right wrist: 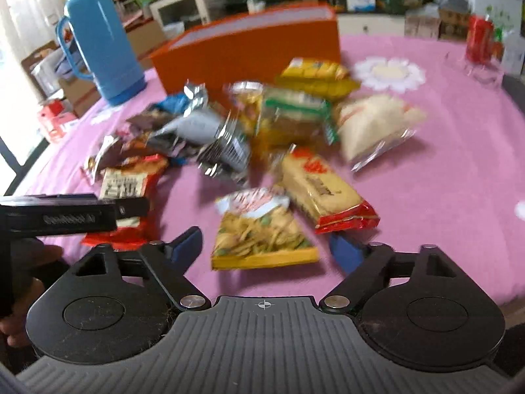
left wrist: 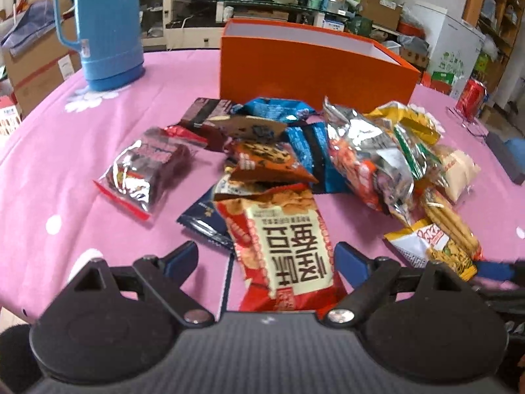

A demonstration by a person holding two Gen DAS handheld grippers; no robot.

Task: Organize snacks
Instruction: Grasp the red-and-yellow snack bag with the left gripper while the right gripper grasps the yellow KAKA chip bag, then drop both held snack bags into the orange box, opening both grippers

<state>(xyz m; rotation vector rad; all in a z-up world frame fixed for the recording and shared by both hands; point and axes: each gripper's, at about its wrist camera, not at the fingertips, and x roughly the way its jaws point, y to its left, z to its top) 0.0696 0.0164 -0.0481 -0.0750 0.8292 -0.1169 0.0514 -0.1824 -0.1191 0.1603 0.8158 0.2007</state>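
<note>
**Both grippers spread over the snack pile**

Left gripper (left wrist: 265, 256) hovers with its blue-tipped fingers (left wrist: 183, 256) spread wide, straddling a red-and-cream crinkled snack packet with large printed characters (left wrist: 285, 249) without clamping it; the packet lies near the table's near edge, atop a dark navy packet (left wrist: 205, 220). At the far left of the pink flowered tablecloth (left wrist: 65, 151) stands a tall blue plastic thermos jug (left wrist: 105, 26), close to the far edge. Just inward lies a clear-and-red packet of dark snacks (left wrist: 144, 174), apart from the main heap. The heap fills the table's middle: an orange chocolate-chip cookie packet (left wrist: 265, 161), blue wrappers (left wrist: 279, 110), and a crumpled silver foil bag (left wrist: 367, 151). Behind it, toward the far edge, sits an open orange cardboard box with white lining (left wrist: 311, 69). Rightward lie a yellow packet (left wrist: 410, 121) and a clear bag of pale snacks (left wrist: 459, 170). Right gripper (right wrist: 265, 246) is likewise released, fingers apart on either side of a yellow bag of green-flecked chips (right wrist: 262, 233), with a red-ended biscuit packet (right wrist: 325, 193) just beyond. A red can (right wrist: 480, 37) stands near the far right edge.
</note>
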